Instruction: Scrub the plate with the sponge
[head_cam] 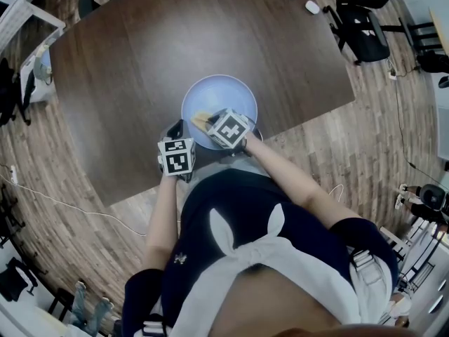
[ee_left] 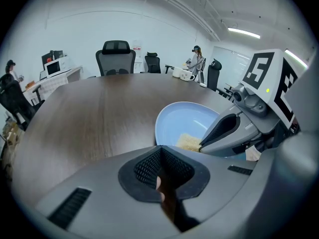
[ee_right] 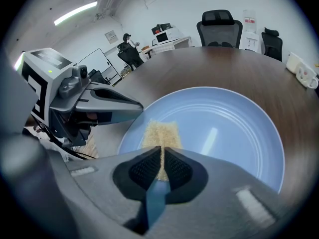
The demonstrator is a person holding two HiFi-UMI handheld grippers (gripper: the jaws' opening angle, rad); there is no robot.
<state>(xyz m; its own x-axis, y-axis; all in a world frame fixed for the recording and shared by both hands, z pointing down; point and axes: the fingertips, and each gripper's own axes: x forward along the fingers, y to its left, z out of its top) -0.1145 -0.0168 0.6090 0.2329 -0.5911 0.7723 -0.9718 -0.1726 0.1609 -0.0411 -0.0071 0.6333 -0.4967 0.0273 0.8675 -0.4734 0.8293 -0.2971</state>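
Left gripper (head_cam: 175,132), fingers clenched on nothing, sits just beside the left rim of the plate (head_cam: 219,93) at the near desk (head_cam: 175,41) edge, likely to brace it. Right gripper (ee_right: 162,162) grasps the sponge (ee_right: 160,132), laid flat on the plate's near-left part for scrubbing. Only the right gripper view shows the sponge's blue backing between the fingers; only the head view places the plate on the desk.

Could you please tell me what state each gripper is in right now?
Left gripper: closed, nothing between its jaws, by the plate.
Right gripper: closed on the sponge, over the plate.
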